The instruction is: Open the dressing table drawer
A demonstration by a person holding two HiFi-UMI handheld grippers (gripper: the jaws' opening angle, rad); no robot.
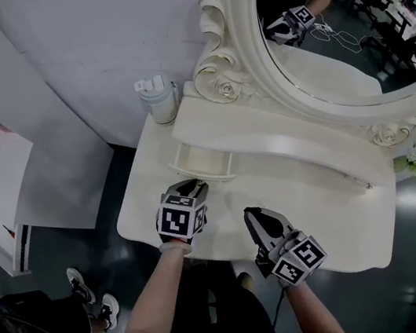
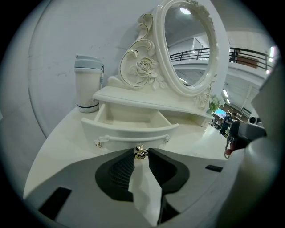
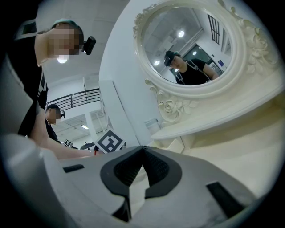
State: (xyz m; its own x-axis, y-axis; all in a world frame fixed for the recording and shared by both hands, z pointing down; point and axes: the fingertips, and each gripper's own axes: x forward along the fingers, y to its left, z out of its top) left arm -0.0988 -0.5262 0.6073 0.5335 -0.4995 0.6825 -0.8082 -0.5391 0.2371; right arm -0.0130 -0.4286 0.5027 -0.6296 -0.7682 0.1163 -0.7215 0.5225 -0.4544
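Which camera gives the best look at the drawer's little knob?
The left gripper view: the knob sits clamped between the left gripper's jaw tips, in front of the open drawer. In the head view that gripper covers it; the right gripper view doesn't show it.

The head camera sits high up and looks steeply down on the white surface. It sees the left hand-held gripper and the right hand-held gripper from above, low in the picture. The mirror is at the top right. The left gripper camera rides low, very near the open drawer. It looks along its jaws at the knob and up at the mirror. The right gripper camera is low too, looks almost level and is tipped to one side. All three views share the mirror. The cup shows in the head view and the left gripper view.
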